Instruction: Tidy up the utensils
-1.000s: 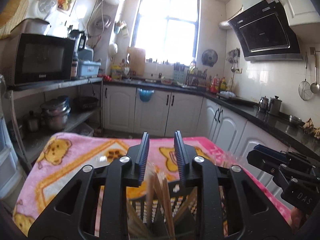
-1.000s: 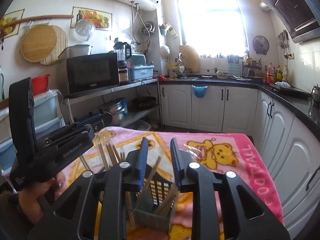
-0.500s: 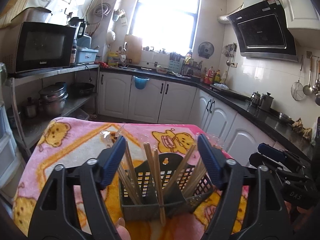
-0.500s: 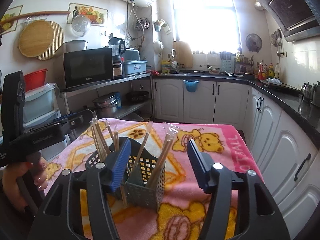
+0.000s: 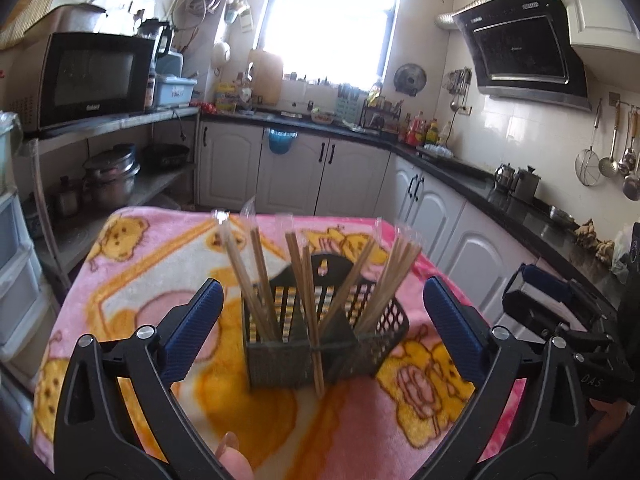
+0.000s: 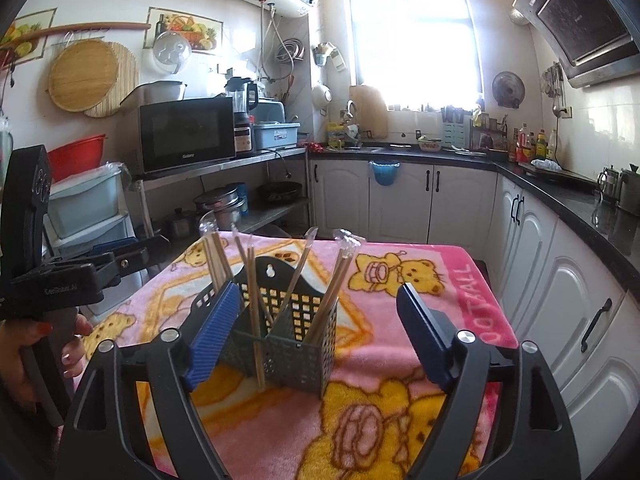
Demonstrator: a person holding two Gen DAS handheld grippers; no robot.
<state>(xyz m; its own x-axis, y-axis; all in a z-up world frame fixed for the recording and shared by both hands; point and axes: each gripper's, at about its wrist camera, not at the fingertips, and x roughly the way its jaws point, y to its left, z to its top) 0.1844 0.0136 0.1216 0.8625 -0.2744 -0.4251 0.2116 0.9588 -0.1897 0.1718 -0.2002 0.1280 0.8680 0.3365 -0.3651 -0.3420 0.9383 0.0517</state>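
The left gripper's (image 5: pixel 322 318) frame is hiding the blanket's (image 5: pixel 132 280) near edge; one chopstick (image 5: pixel 314 344) beyond it is blurring.

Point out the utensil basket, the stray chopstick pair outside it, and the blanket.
utensil basket (image 5: pixel 276 364), left wrist view, front mesh wall.
stray chopstick pair (image 5: pixel 316 364), left wrist view, lower shaft.
blanket (image 6: pixel 480 304), right wrist view, pink border.

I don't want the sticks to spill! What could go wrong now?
1. One pair of wooden chopsticks stands outside the dark plastic slotted utensil basket, leaning on its front; it may topple onto the pink teddy-bear blanket.
2. The left gripper and right gripper, jaws opening and empty, flank the basket and might nudge it.
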